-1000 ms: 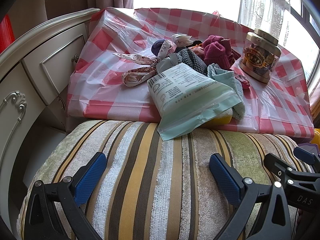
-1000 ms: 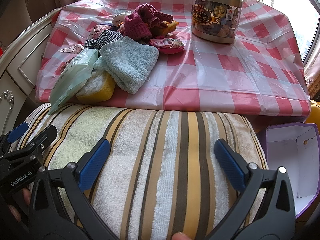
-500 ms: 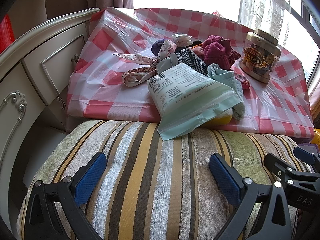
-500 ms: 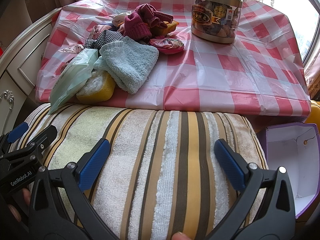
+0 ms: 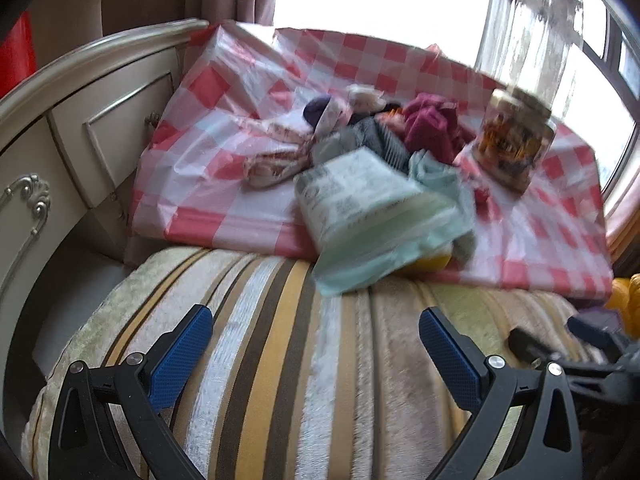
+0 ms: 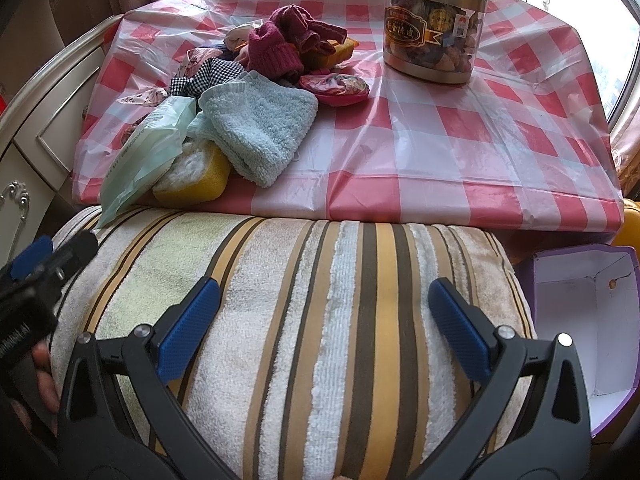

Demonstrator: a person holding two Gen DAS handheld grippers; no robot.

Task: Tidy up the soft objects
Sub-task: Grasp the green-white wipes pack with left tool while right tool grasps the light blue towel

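Note:
A pile of soft things lies on the red-checked tablecloth [image 6: 460, 128]: a light blue towel [image 6: 260, 132], a yellow sponge [image 6: 196, 180], a pale green plastic pack [image 6: 144, 160], dark red knitwear [image 6: 280, 44], checked and patterned cloth. The pack [image 5: 368, 208] and knitwear [image 5: 428, 128] also show in the left wrist view. My left gripper [image 5: 316, 344] is open and empty over the striped cushion [image 5: 280, 360]. My right gripper [image 6: 324, 320] is open and empty over the same cushion [image 6: 340, 300], to the right of the left gripper [image 6: 36, 276].
A gold-lidded jar [image 6: 434, 28] stands at the table's back right. An open purple box with white inside [image 6: 580, 320] sits low on the right. A cream cabinet with drawers [image 5: 92, 128] is on the left. Curtains and a window lie behind.
The left wrist view is now blurred and the scene has shifted slightly; the left gripper is moving. Both grippers stay open and empty. The right gripper has barely moved.

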